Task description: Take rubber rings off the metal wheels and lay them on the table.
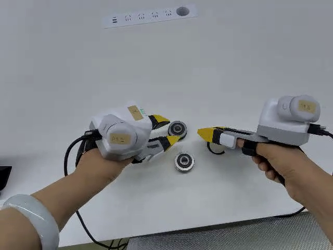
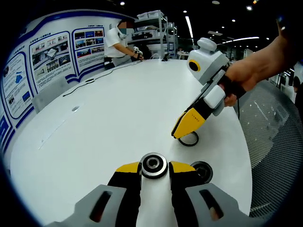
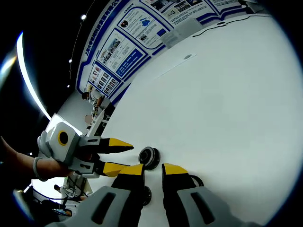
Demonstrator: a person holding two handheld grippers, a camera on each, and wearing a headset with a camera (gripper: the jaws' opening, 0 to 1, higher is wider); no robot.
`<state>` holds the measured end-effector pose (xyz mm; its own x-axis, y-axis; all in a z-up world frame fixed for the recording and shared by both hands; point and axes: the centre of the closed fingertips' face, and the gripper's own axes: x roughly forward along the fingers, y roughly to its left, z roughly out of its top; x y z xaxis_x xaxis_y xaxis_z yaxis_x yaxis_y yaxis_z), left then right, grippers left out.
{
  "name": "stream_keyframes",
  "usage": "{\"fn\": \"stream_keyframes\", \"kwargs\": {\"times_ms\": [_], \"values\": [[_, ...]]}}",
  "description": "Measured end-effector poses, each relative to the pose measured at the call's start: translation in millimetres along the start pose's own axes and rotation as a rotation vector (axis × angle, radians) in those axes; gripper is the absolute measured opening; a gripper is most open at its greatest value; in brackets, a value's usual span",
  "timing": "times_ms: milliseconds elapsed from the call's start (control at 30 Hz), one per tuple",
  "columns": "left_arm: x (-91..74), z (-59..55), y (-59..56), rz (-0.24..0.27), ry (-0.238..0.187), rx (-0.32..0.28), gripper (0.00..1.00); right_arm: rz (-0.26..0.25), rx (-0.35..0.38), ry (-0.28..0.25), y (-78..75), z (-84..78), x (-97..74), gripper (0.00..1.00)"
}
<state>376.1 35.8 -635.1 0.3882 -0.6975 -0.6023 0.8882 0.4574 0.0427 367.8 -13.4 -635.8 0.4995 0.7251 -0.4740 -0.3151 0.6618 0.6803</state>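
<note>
A metal wheel (image 1: 177,128) with a dark outer rim lies on the white table (image 1: 234,73). It sits right at the yellow tips of my left gripper (image 1: 166,129), whose jaws stand open on either side of the wheel (image 2: 154,165); contact is unclear. A second wheel (image 1: 184,161) lies just nearer me, free. A loose black rubber ring (image 1: 216,148) lies flat under the tip of my right gripper (image 1: 205,134). The right gripper (image 3: 152,169) shows a narrow gap between its jaws with nothing in it. Ahead of it is the first wheel (image 3: 149,157), and the ring (image 3: 196,181) lies beside its right jaw.
A white power strip (image 1: 151,15) lies at the far side of the table. A black cable (image 1: 70,153) trails from the left gripper over the near table edge. A dark object (image 1: 3,177) sits at the left edge. A person (image 2: 116,40) stands far behind.
</note>
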Motion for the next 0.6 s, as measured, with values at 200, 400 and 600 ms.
{"fn": "stream_keyframes", "kwargs": {"times_ms": [200, 400, 600], "values": [[6.7, 0.6, 2.3, -0.007, 0.016, -0.005, 0.2, 0.01, -0.001, -0.002, 1.8, 2.3, 4.0, 0.18], [12.3, -3.0, 2.2, -0.016, 0.044, -0.003, 0.18, 0.015, -0.002, 0.002, 3.2, 2.3, 6.6, 0.18], [16.0, -4.9, 1.6, -0.024, 0.055, -0.005, 0.18, 0.016, -0.002, 0.004, 3.5, 1.8, 7.3, 0.18]]}}
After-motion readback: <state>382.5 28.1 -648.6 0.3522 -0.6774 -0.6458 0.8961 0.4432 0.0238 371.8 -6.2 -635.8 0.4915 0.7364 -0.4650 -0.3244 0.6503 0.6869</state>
